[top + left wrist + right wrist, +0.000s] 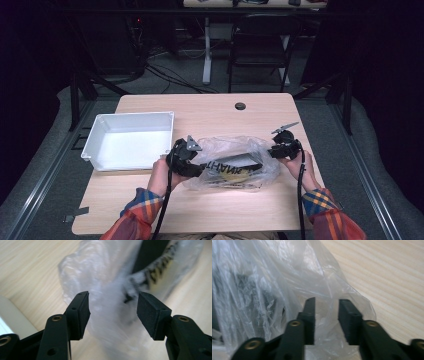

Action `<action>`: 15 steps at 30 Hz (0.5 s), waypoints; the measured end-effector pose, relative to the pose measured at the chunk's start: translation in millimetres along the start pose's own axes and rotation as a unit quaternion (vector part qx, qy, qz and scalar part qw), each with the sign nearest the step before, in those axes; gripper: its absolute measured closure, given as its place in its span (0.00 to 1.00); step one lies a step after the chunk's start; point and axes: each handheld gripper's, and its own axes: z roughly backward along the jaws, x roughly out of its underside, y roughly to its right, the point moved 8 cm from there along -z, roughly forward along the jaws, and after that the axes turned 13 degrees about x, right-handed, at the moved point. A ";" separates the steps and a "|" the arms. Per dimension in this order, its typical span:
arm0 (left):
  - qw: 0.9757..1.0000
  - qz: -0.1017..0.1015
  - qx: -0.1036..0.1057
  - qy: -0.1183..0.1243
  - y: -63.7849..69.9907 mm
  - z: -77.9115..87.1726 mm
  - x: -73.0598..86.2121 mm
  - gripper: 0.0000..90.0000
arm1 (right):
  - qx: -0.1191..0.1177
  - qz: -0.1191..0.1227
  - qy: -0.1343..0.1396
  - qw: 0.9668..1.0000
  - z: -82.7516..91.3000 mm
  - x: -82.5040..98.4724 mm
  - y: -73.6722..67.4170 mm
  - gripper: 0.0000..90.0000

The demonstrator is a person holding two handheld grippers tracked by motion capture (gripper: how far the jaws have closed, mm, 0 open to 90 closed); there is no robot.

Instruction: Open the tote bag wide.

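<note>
1. High view: a clear plastic bag [232, 162] lies on the wooden table [210, 112] at the lower centre of the frame, with a dark printed item visible through the film.
2. High view: the left gripper [192, 162] sits at the bag's left end and the right gripper [272, 154] at its right end, each held in a hand reaching from the bottom edge.
3. High view: a white tray [127, 141] stands on the table to the left of the bag, just beside the left gripper.
4. Left gripper view: the jaws stand apart. Crumpled bag film [110, 290] lies in the gap between them at the centre of the frame, and neither pad presses on it.
5. Left gripper view: black lettering on the bag shows in the upper right; the tray's edge [15, 320] shows at the lower left.
6. Right gripper view: the jaws stand apart with a narrower gap. Bag film [287, 277] lies between and behind them, and the pads do not clamp it.
7. Right gripper view: bare table [392, 272] occupies the upper right.
</note>
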 end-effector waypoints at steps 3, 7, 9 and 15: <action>1.000 0.003 -0.009 -0.003 -10.6 -7.6 -4.4 0.53 | -0.004 -0.013 0.019 1.000 12.2 -3.3 4.0 0.55; 1.000 0.002 -0.005 -0.013 -16.7 -17.7 -3.7 0.64 | -0.010 -0.027 0.056 0.998 37.1 -7.0 10.4 0.47; 1.000 0.005 0.002 -0.013 -19.3 -19.6 -3.5 0.68 | -0.024 -0.027 0.075 0.997 51.6 -7.9 8.9 0.45; 1.000 0.017 0.004 -0.008 -25.9 -25.5 -7.4 0.80 | -0.072 0.040 0.063 0.995 63.5 -6.3 -30.7 0.47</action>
